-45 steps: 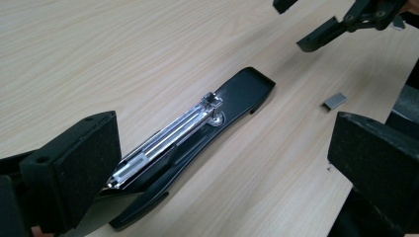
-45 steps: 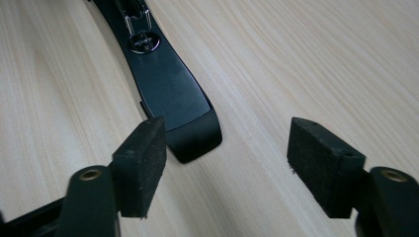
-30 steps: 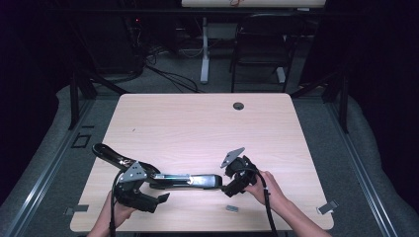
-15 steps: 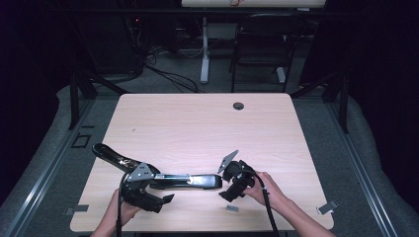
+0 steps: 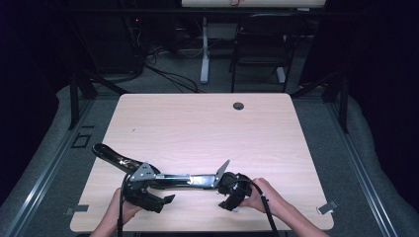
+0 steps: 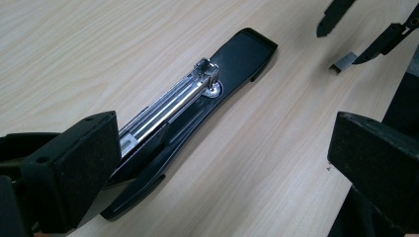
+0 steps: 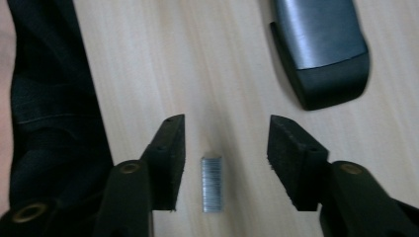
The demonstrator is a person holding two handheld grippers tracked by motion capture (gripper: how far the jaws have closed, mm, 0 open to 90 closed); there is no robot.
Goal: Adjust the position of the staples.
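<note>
One short ribbed metal strip of staples [image 7: 211, 184] lies flat on the pale wood-grain surface [image 5: 197, 128] near its 6 o'clock edge, between the right gripper's [image 7: 225, 158] black fingers, which have just been closing but stand apart from it. Since a second ago that gripper slid toward 9 o'clock; the left gripper's [image 6: 222, 163] fingers gape wide beside the opened black stapler [image 6: 197, 103], with bare surface toward 12 o'clock.

ok so what's different from a sec ago: my right gripper [image 7: 225, 163] has slid a bit toward my side of the table, off the stapler's [image 5: 188, 180] front end and down over the little strip of staples [image 7: 212, 184]. The jaws have just been closing in on it, so the strip sits between them now, but the pads aren't touching it yet, gap on both sides. My left gripper [image 5: 148, 197] nudged a touch to the right
</note>
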